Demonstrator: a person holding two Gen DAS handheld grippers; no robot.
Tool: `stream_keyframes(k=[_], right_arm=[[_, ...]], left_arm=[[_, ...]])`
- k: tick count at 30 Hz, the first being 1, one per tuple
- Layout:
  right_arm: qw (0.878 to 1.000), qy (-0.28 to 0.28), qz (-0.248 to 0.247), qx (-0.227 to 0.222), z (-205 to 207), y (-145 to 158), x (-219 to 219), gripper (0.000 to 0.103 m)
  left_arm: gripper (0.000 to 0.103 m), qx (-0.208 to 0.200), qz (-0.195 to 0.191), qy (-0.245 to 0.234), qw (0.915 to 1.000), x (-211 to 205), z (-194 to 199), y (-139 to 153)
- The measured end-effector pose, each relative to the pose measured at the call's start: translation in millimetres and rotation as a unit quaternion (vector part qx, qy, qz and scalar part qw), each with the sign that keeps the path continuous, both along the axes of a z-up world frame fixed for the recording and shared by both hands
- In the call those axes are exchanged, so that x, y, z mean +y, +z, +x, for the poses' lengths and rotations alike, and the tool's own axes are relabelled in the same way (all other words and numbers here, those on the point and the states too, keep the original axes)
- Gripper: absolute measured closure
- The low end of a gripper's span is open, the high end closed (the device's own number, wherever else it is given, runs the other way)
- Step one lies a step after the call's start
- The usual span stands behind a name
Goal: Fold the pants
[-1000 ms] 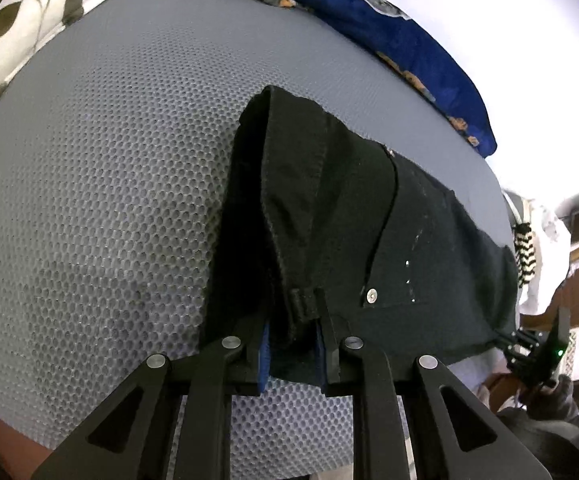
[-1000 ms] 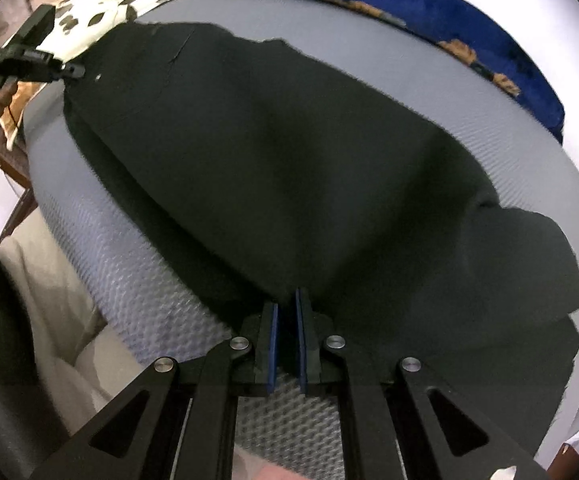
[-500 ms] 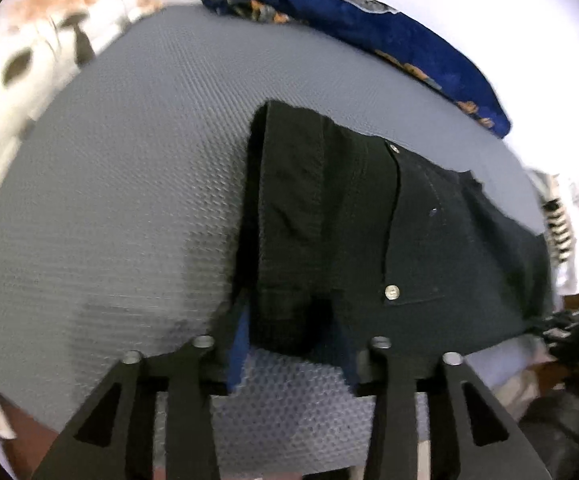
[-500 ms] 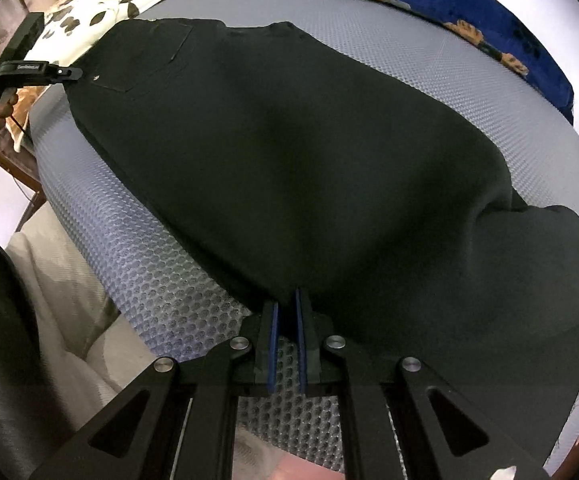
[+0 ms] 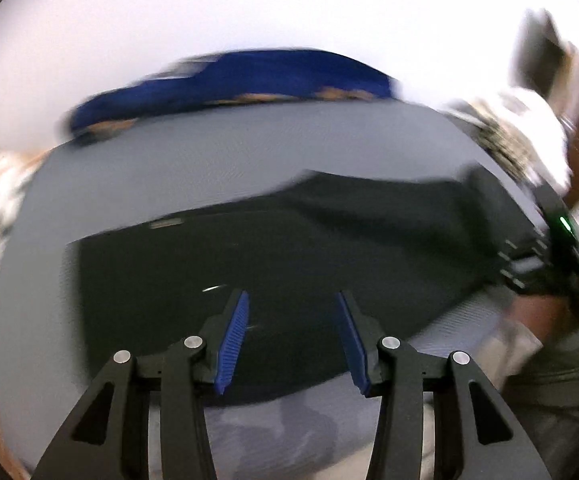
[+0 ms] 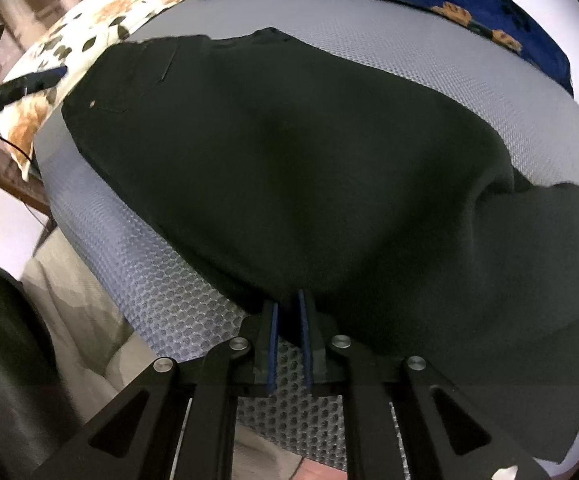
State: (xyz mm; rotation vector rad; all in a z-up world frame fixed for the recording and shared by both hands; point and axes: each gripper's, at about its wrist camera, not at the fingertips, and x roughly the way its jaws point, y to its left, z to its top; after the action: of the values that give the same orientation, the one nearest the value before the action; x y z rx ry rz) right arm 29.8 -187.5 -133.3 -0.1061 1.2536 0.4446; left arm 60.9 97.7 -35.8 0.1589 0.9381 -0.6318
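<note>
A grey mat (image 6: 429, 64) carries black pants (image 6: 289, 160). The left gripper (image 5: 292, 334) hangs spread above them. The right gripper (image 6: 288, 312) pinches their edge.

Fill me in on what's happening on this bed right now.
A person with a handheld gripper in each hand is folding a pair of black pants spread on a grey honeycomb-textured mat. The right gripper is closed on the near edge of the pants, about midway along. The left gripper is open, its blue-padded fingers apart above the waist end and holding nothing. A blue floral blanket lies along the far edge. The left view is motion-blurred.
</note>
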Motion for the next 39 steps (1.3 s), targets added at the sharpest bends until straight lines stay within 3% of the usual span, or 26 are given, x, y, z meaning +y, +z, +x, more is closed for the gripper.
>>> stream_keyframes(k=[5,11,20,21,23,26,29,34,39], right_arm=[[0.999,-0.032,0.037,0.022,7,-1,-9,0.091],[0.997,-0.043,0.061,0.028,10,-1,-11,0.091],[0.995,-0.045,0.086,0.016,9,4,-18,0.091],[0.995,-0.045,0.087,0.015,10,4,-18,0.091],[0.995,-0.046,0.086,0.014,10,4,-18,0.091],[0.994,-0.057,0.096,0.014,6,9,-28,0.085],[0.99,-0.09,0.113,-0.006,2,25,-52,0.067],[0.967,-0.214,0.137,-0.027,5,38,-135,0.066],[0.909,-0.38,0.171,-0.003,9,10,-223,0.063]], left_arm=[[0.056,0.028,0.001,-0.126,0.9916,-90,-12,-26],[0.056,0.032,0.025,-0.197,0.9796,-153,-28,-48],[0.058,0.037,0.069,-0.207,0.9753,-190,-34,-73],[0.071,0.033,0.073,-0.207,0.975,-194,-34,-75],[0.088,0.022,0.081,-0.204,0.9754,-204,-33,-77],[0.093,0.012,0.087,-0.206,0.9747,-210,-34,-77],[0.093,0.015,0.083,-0.202,0.9757,-208,-35,-78],[0.093,0.03,0.064,-0.184,0.9805,-203,-30,-77],[0.093,0.036,0.055,-0.178,0.9818,-201,-26,-77]])
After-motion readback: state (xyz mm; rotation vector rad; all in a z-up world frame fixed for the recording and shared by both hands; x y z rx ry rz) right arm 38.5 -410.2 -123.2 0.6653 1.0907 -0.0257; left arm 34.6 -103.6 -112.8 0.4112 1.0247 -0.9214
